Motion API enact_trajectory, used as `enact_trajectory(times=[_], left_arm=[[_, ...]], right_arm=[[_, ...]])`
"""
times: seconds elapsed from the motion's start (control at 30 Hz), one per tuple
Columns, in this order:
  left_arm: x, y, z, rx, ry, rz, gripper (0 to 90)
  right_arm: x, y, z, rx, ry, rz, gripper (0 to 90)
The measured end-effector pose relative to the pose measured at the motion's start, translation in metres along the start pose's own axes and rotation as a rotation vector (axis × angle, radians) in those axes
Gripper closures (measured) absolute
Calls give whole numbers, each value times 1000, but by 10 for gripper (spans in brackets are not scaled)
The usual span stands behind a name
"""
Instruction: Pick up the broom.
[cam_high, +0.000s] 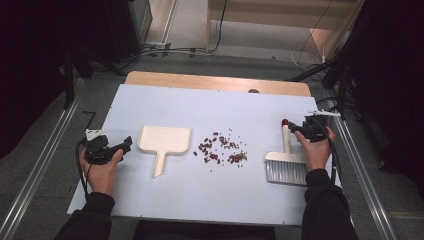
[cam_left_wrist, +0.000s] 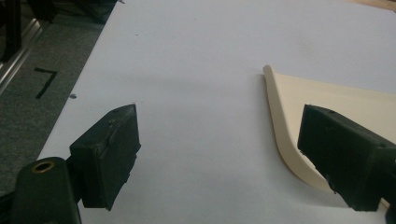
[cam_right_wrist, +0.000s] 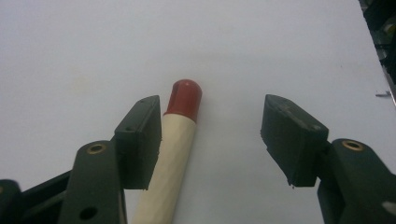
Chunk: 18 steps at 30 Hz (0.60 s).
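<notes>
1. Pale blue-white board (cam_high: 210, 200) covers the table in front of me, with a strip of bare wood (cam_high: 215, 81) showing along its far edge and grey floor around it.
2. At the middle of the board lies a loose scatter of small red and brown bits (cam_high: 221, 149).
3. Left of the scatter sits a cream dustpan (cam_high: 163, 141), flat on the board, its handle pointing back toward me.
4. Right of the scatter lies a hand brush (cam_high: 286, 165), grey bristles toward me, cream handle running away to a red cap (cam_right_wrist: 185, 99).
5. My left gripper (cam_high: 124, 145) rests low over the board just left of the dustpan; its 2 jaws are spread wide with nothing between them, and in the left gripper view the dustpan's curved corner (cam_left_wrist: 280, 140) shows beside and behind 1 jaw.
6. My right gripper (cam_right_wrist: 210, 135) is at the far end of the brush handle, jaws released and wide apart; the handle lies between them, right against 1 jaw and well clear of the other.
</notes>
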<state>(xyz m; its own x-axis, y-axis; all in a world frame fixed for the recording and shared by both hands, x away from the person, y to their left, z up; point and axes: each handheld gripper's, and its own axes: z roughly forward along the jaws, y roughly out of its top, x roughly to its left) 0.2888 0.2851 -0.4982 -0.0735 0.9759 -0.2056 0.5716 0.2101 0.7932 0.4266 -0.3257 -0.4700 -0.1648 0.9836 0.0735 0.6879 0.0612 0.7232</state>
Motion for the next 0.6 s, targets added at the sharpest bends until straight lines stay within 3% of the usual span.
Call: enact_trajectory(times=[0.6], left_arm=[[1,0,1,3,-1,0,139]], right_arm=[[-2,24,32,91,65,40,471]])
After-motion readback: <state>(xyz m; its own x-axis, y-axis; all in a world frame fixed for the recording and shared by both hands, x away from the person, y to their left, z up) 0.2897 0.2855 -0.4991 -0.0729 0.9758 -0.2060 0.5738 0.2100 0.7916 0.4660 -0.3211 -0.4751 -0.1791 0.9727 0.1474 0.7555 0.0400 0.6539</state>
